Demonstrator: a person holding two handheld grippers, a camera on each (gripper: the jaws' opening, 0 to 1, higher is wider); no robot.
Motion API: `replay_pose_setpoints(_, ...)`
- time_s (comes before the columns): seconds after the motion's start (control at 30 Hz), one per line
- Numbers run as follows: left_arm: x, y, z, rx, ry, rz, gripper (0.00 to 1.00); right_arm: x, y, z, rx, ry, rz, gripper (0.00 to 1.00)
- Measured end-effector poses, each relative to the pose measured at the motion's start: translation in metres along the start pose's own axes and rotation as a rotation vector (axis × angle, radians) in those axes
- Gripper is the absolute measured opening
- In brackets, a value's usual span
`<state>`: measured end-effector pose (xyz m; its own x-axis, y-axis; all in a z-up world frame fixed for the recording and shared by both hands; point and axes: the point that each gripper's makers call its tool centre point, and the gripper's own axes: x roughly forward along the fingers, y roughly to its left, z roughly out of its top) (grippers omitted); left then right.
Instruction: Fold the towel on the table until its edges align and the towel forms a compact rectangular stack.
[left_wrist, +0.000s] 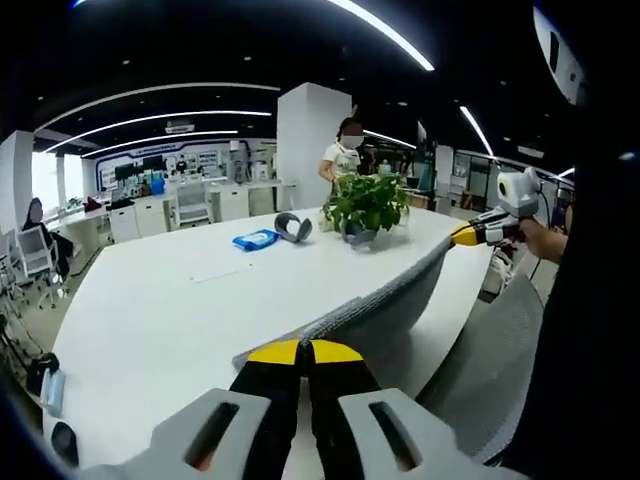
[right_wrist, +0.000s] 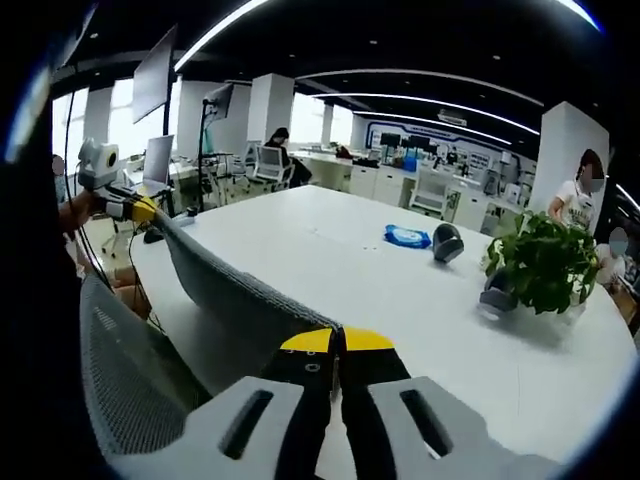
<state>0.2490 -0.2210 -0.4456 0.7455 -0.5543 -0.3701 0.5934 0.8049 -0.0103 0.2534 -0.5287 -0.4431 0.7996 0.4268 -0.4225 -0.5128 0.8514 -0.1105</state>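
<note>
A grey towel (left_wrist: 385, 305) hangs stretched in the air above the white table (left_wrist: 170, 310), held by two corners. My left gripper (left_wrist: 305, 350), with yellow-tipped jaws, is shut on one corner. The right gripper (left_wrist: 462, 234) shows at the far end of the towel's top edge, shut on the other corner. In the right gripper view the same towel (right_wrist: 235, 290) runs from my right gripper (right_wrist: 338, 340), shut on its corner, away to the left gripper (right_wrist: 145, 209) at the left. The towel's lower part drapes down toward the table.
A potted plant (left_wrist: 367, 207) stands on the table's far side, with a blue packet (left_wrist: 256, 239) and a grey roll (left_wrist: 293, 227) beside it. A grey mesh chair back (left_wrist: 490, 370) stands at the near table edge. A person (left_wrist: 343, 150) stands behind the plant. Desks and chairs fill the room beyond.
</note>
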Motion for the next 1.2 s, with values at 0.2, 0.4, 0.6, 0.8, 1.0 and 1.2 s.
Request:
replay_pose_setpoints(0.2, 0.008, 0.003, -0.01, 0.008, 0.03, 0.006, 0.02, 0.014, -0.003, -0.006, 0.002, 0.014, 0.007, 0.0)
replay_pose_setpoints(0.4, 0.018, 0.01, -0.009, 0.025, 0.045, 0.003, 0.02, 0.027, -0.011, -0.006, -0.008, 0.029, 0.016, 0.0)
replay_pose_setpoints(0.6, 0.029, 0.017, -0.013, 0.04, 0.059, -0.003, 0.02, 0.042, -0.017, -0.008, -0.012, 0.04, 0.032, 0.0)
replay_pose_setpoints(0.8, 0.041, 0.025, -0.019, 0.039, 0.077, -0.014, 0.02, 0.056, -0.021, -0.017, -0.01, 0.061, 0.05, 0.0)
replay_pose_setpoints(1.0, 0.055, 0.033, -0.034, 0.07, 0.122, -0.043, 0.02, 0.073, -0.025, -0.032, -0.024, 0.099, 0.077, 0.0)
replay_pose_setpoints(1.2, 0.069, 0.042, -0.034, 0.099, 0.132, -0.053, 0.02, 0.086, -0.033, -0.035, -0.04, 0.117, 0.083, 0.0)
